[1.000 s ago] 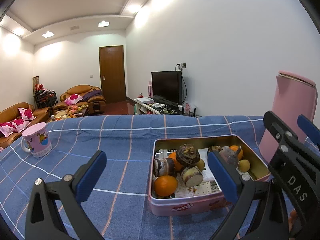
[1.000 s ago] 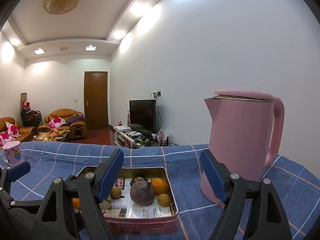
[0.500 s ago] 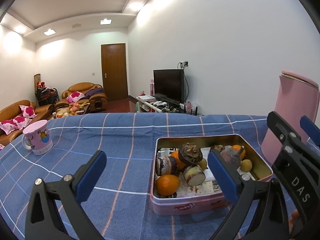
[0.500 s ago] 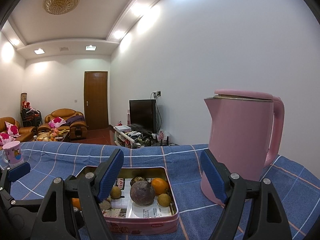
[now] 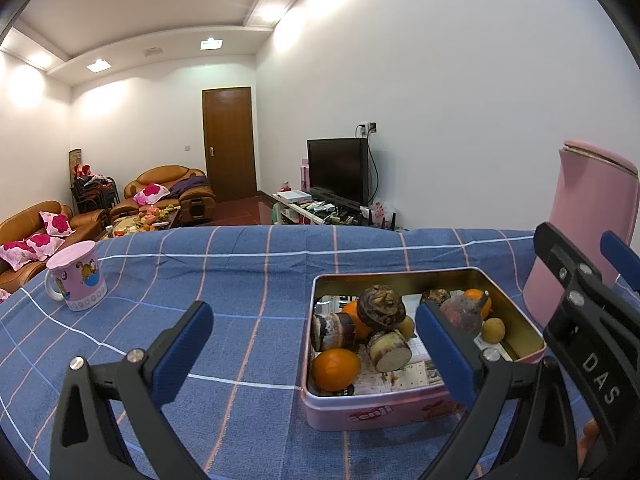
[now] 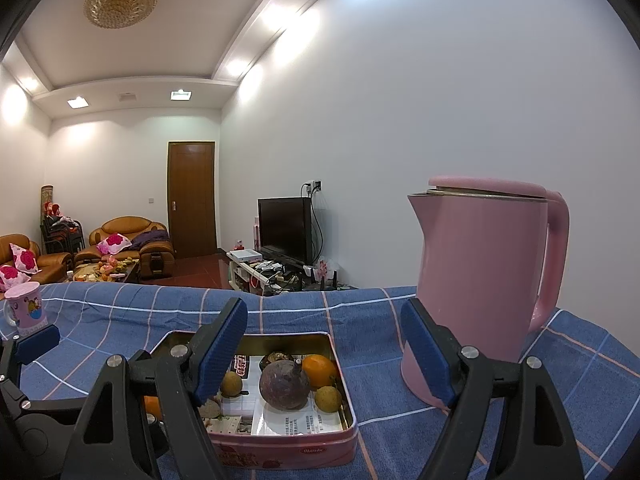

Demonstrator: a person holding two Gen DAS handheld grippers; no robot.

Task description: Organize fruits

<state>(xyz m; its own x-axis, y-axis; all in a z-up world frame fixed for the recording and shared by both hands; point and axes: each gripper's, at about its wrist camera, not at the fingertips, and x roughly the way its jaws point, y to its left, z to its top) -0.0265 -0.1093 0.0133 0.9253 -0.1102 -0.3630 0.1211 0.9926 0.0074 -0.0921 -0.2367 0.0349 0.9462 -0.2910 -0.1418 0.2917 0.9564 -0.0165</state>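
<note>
Two grippers hover low over a blue checked cloth (image 5: pixel 260 280), both with jaws spread wide and holding nothing. Between them sits a pink tin (image 5: pixel 380 412) holding the fruit: an orange (image 5: pixel 335 368) at its near left corner, dark round fruits (image 6: pixel 284 386) and small yellowish ones (image 6: pixel 328 399) farther in. The left gripper (image 5: pixel 312 344) is near the tin's left side; the right gripper (image 6: pixel 324 352) faces the tin and a pink kettle (image 6: pixel 484 272) just right of it. A pink mug (image 5: pixel 76 276) stands far left.

"DAS" stands in white on the black right gripper (image 5: pixel 622 264) body. The pink tin (image 5: pixel 372 414) reads "senji" on one wall. Another wall's oval label is too small to read.
</note>
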